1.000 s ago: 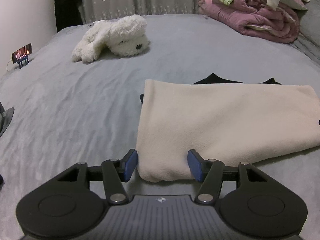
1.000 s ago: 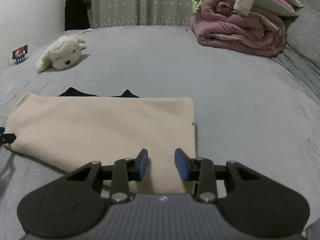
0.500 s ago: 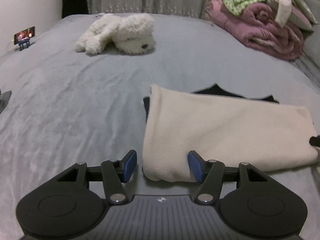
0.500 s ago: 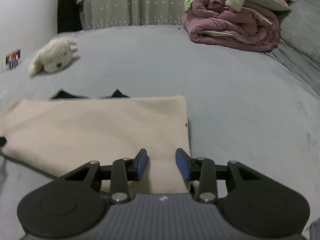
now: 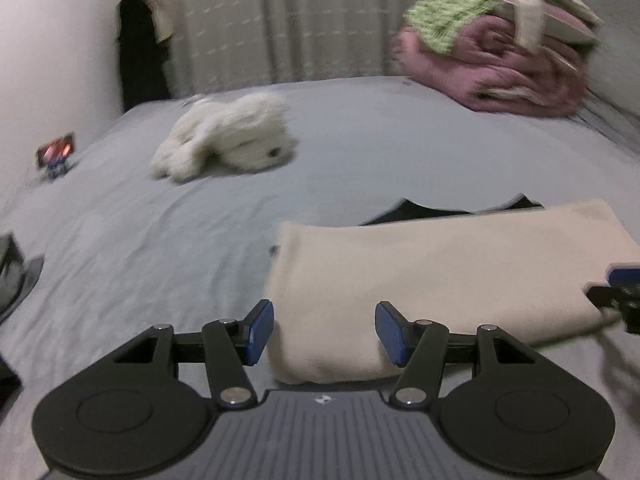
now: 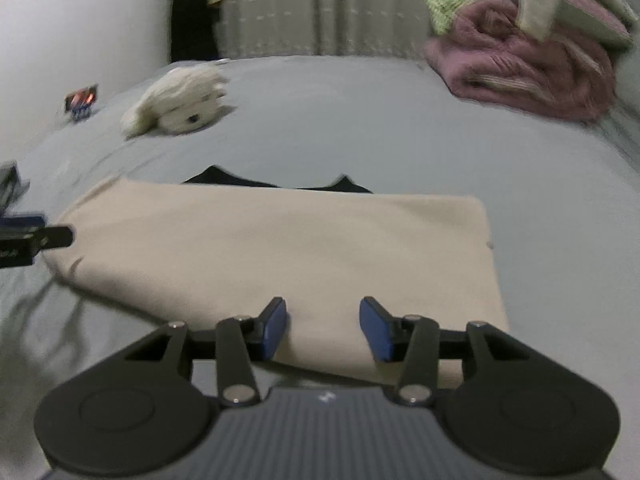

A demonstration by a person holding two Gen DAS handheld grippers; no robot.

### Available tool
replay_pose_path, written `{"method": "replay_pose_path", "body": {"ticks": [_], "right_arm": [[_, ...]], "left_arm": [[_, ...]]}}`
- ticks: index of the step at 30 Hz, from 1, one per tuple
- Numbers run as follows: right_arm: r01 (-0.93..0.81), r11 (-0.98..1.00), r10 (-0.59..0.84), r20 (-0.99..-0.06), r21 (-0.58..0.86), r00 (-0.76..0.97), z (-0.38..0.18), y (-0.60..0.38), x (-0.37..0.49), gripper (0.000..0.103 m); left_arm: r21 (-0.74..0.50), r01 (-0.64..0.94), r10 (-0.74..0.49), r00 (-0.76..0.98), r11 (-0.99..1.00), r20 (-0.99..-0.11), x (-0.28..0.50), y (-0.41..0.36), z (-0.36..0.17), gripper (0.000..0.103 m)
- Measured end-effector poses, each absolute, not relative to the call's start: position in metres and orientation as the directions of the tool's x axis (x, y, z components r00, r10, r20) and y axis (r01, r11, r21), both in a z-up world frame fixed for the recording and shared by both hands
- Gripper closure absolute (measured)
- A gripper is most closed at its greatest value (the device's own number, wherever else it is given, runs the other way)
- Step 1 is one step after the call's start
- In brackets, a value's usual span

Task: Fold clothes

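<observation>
Right hand-held gripper (image 6: 323,328) opening wider over cream garment (image 6: 280,248).

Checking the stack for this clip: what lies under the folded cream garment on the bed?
A black garment lies under the cream garment; only two dark peaks poke out past its far edge, on the grey bed. The rest is covered, so its shape and fold cannot be seen.

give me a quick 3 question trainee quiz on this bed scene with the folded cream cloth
1. True or false: the cream cloth lies on something black.
2. Which side of the bed holds the pink blanket? A left B right
3. Fill in: the white ___ lies beyond the cloth.

Key: 1 true; 2 B; 3 plush toy
</observation>
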State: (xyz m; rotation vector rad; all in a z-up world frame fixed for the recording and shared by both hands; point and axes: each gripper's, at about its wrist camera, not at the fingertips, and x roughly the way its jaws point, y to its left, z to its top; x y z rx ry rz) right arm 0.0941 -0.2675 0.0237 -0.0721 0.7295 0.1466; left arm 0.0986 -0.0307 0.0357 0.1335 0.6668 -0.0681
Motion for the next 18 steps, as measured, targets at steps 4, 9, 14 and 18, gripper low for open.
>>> {"method": "replay_pose_path", "body": {"ticks": [4,9,14,18], "right_arm": [[-0.173,0.983,0.088,-0.661,-0.065,0.745,0.019,-0.259,0.094,0.056],[-0.132,0.99,0.069,-0.666,-0.044,0.743,0.019,-0.278,0.101,0.048],[-0.063,0.997,0.082,-0.667,0.054,0.741,0.016,-0.306,0.111,0.049],[-0.041,0.998,0.064,-0.662,0.05,0.747,0.014,-0.316,0.115,0.05]], "left_arm": [[0.178,0.113,0.029,0.764,0.978,-0.645,0.105,-0.036,0.022,0.045],[0.141,0.106,0.015,0.747,0.984,-0.665,0.11,-0.029,0.024,0.045],[0.147,0.107,0.018,0.747,0.983,-0.665,0.109,-0.032,0.022,0.045],[0.144,0.106,0.017,0.747,0.984,-0.665,0.109,-0.031,0.022,0.045]]}}
